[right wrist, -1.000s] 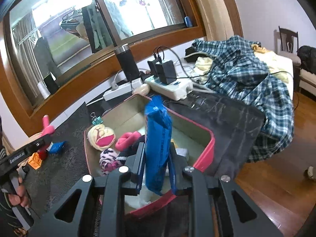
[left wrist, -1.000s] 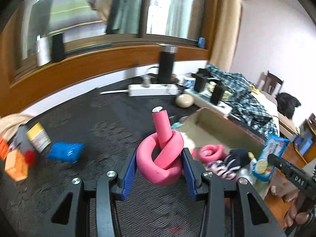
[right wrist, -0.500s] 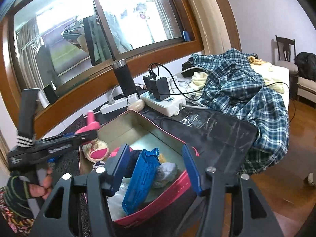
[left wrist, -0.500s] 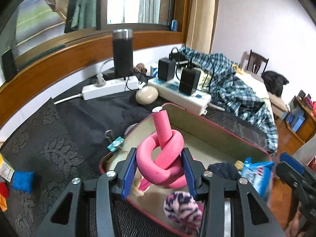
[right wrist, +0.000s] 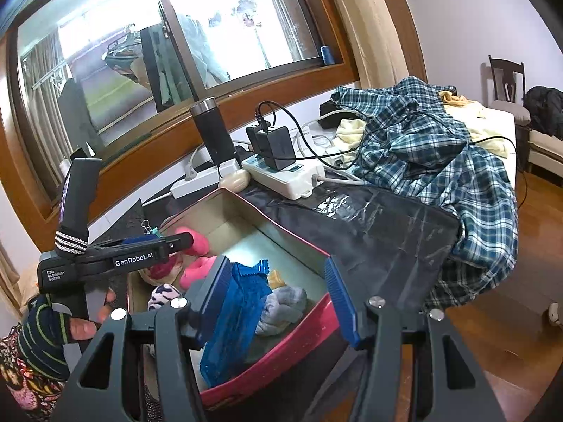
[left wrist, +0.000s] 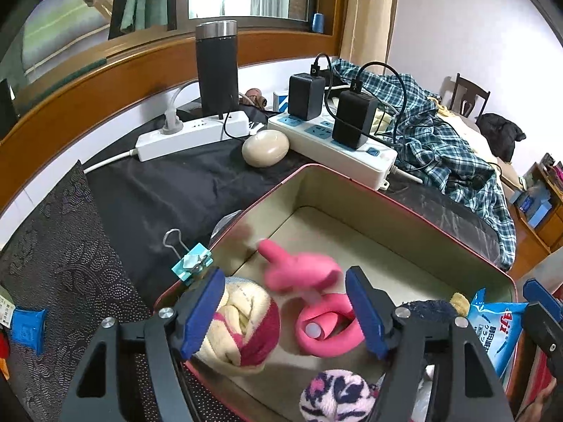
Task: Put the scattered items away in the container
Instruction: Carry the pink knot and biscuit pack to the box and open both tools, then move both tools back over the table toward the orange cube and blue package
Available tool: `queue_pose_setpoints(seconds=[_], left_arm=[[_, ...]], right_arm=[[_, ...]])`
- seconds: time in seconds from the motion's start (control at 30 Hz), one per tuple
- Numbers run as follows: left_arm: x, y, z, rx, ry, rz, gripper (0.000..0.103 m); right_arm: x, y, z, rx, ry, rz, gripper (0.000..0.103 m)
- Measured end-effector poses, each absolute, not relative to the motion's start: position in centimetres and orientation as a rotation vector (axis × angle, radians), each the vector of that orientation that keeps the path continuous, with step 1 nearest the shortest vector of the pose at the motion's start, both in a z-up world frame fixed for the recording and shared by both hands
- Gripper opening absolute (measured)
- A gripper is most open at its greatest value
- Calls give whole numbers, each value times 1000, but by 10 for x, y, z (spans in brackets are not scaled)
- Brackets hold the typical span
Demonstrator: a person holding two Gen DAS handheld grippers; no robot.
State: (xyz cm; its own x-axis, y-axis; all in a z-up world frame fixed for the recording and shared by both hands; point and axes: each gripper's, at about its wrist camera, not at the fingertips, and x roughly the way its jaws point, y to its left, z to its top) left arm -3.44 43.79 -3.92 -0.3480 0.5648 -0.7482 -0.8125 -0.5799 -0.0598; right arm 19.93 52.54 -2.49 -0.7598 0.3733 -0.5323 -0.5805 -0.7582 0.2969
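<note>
Both grippers over the tin, jaws wide, loads dropping in!

At nine o'clock a blue packet (left wrist: 26,327) lies outside on the dark mat. The left gripper (left wrist: 285,309) is spread wide, and the pink knot (left wrist: 299,270) is blurred, tumbling into the container (left wrist: 404,204). The right gripper (right wrist: 278,299) also gapes, its blue pouch (right wrist: 235,320) leaning on the left pad (right wrist: 216,292). The risk: that pouch snags there and tips over the red rim.

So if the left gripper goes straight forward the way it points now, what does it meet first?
Most likely the knotted pink foam tube, which lies between the open fingers of the left gripper inside the red-rimmed metal box. Behind it is the box's beige floor. Depth is hard to judge in this fisheye view.
</note>
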Motion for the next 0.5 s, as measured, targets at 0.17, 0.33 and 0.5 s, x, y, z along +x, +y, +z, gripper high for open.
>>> queue_pose_setpoints(seconds=[0.17,0.33,0.5], left_arm=[[-36,429,-34,-928,362,2015,73],[-34,418,-27,-916,371,2028,73],[-34,399,-18,-906,331,2048,73]], right_arm=[[201,524,-22,-591,627,2459,60],[204,516,-15,-556,645,2474,62],[205,507,-10,-544,640,2490,65]])
